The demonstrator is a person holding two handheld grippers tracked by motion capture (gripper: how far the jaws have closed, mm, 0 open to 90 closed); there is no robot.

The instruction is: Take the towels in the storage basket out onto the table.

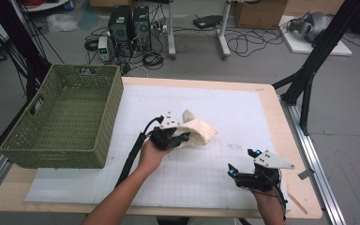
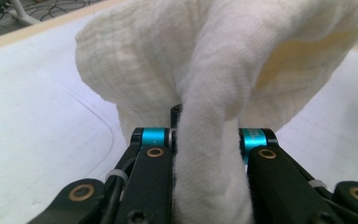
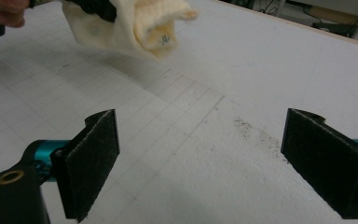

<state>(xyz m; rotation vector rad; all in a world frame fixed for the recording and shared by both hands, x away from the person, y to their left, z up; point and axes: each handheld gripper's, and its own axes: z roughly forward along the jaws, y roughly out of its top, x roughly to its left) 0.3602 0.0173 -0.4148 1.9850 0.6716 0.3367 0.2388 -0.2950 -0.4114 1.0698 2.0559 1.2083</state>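
A cream-white cloth (image 1: pixel 198 130) hangs bunched from my left gripper (image 1: pixel 180 138) just above the white gridded mat (image 1: pixel 225 112) near the table's middle. In the left gripper view a fold of the cloth (image 2: pixel 214 93) runs down between the two black jaws, which press on it. My right gripper (image 1: pixel 241 162) rests low near the mat's front right corner, its jaws wide apart. Its black pads (image 3: pixel 93 158) stand on either side of bare mat, and the cloth (image 3: pixel 135 25) hangs farther off at the upper left.
A green woven basket (image 1: pixel 63 119) stands on the table's left side, its inside bare. A dark smudge (image 3: pixel 256 133) marks the mat ahead of the right gripper. Beyond the table's far edge are cables, computer cases and black frame legs.
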